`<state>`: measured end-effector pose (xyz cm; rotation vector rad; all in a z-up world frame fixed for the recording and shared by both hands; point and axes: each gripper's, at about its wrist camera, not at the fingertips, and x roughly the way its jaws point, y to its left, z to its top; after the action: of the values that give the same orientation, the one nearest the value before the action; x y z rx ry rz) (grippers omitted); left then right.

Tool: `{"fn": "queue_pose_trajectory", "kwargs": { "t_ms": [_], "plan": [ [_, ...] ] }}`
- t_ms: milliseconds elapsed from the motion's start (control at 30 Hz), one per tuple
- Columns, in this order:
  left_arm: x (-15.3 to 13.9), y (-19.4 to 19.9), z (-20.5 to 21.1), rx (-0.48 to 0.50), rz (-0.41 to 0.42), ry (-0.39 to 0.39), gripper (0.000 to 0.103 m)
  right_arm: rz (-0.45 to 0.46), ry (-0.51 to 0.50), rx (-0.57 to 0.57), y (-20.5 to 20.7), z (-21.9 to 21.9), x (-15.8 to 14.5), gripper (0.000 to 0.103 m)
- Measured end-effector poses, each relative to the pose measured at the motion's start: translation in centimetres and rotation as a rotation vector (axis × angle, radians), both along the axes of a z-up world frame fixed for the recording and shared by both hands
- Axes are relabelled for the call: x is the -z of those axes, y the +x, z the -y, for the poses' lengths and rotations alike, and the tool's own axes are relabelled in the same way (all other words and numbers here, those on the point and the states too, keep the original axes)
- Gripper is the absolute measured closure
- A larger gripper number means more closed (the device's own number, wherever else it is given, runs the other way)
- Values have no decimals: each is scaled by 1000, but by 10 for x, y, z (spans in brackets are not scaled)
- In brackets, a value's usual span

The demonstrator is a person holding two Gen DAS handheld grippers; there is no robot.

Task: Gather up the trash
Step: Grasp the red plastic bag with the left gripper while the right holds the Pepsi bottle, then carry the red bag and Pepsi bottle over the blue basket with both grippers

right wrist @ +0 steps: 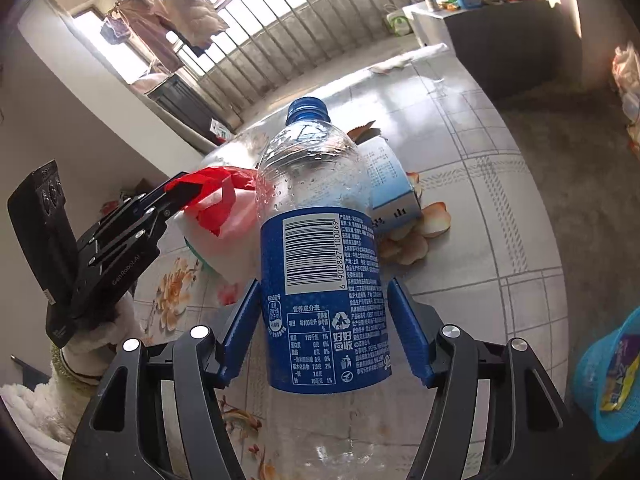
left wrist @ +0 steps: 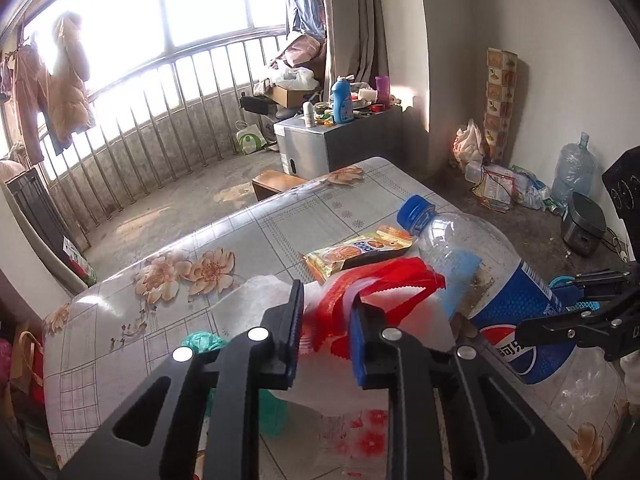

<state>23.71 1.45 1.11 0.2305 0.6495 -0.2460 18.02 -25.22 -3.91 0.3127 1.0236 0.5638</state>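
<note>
An empty Pepsi bottle (right wrist: 320,208) with a blue cap and blue label lies along my right gripper (right wrist: 324,284). Both blue pads flank its label and touch it. In the left wrist view the same bottle (left wrist: 480,264) slants above the table, and the right gripper (left wrist: 540,306) clamps its label from the right. My left gripper (left wrist: 326,300) has the red handle of a red-and-white plastic bag (left wrist: 372,284) pinched between its pads. From the right wrist view the bag (right wrist: 224,216) hangs at the left gripper's tip (right wrist: 184,190). An orange snack wrapper (left wrist: 356,254) lies on the table beyond the bag.
The table (left wrist: 280,220) has a floral cloth. A blue-and-white carton (right wrist: 390,184) lies behind the bottle. A crumpled teal bag (left wrist: 204,342) sits under my left fingers. A blue basket (right wrist: 608,380) holding wrappers stands at the right edge. A fluffy white sleeve (right wrist: 80,360) is at lower left.
</note>
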Motion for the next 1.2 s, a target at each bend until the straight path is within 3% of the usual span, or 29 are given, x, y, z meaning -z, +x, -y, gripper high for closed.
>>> {"fn": "queue_pose_trajectory", "kwargs": {
  "t_ms": [400, 700, 1000, 1200],
  "plan": [
    [-38, -28, -7, 13, 78, -87, 92, 13, 65, 57, -12, 12, -4, 47],
    [-74, -60, 8, 86, 105, -167, 94, 65, 199, 149, -46, 48, -28, 48],
    [-97, -88, 62, 227, 112, -206, 97, 134, 276, 255, -94, 101, -51, 48],
    [-101, -100, 119, 358, 79, -234, 98, 167, 312, 378, -134, 156, -59, 47]
  ]
}}
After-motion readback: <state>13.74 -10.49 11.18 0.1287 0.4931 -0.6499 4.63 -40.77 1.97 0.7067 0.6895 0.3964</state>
